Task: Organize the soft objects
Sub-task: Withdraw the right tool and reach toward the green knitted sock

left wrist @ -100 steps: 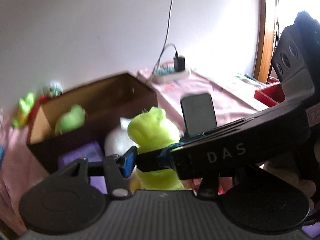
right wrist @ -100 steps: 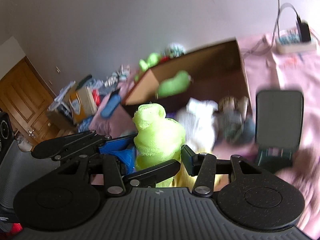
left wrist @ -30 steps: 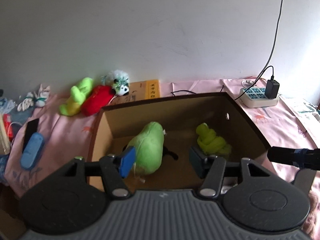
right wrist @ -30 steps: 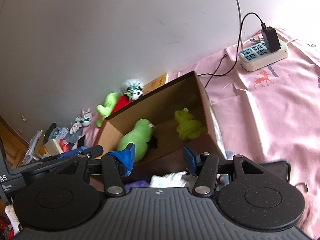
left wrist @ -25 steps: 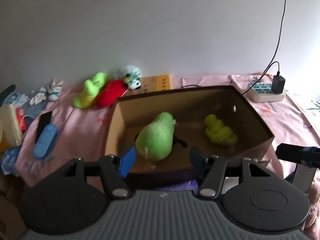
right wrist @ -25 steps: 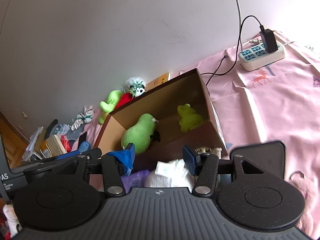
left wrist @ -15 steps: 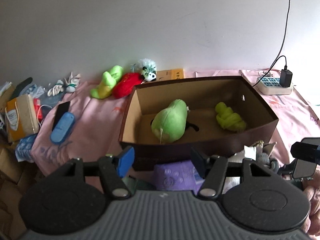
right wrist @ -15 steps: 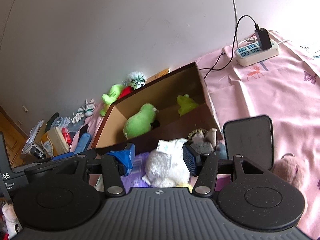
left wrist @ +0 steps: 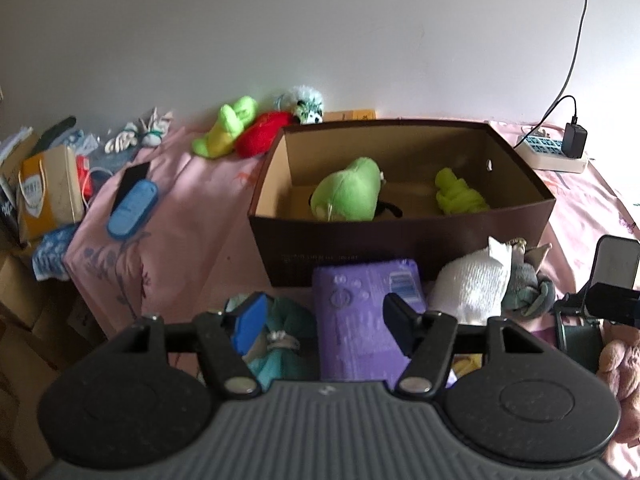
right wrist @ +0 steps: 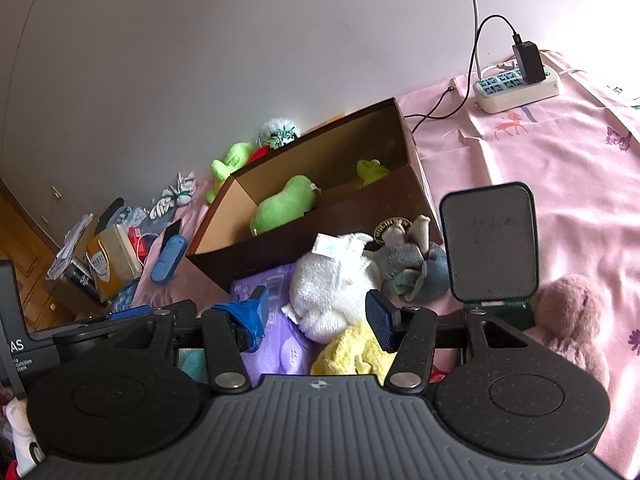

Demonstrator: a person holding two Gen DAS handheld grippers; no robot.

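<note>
The left gripper is hovering with its jaws spread and empty over a purple plastic pack, and the right gripper is likewise hanging spread and empty above a white fluffy plush. A green pear-shaped plush and a knotted lime-green soft toy are lying inside the brown cardboard box on the pink cloth.

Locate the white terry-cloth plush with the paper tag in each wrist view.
Left wrist: white terry-cloth plush, lower right, before the brown cardboard box.
Right wrist: centre, between the gripper's fingertips, farther off.
Shared landmark: the grey knotted plush beside it.
</note>
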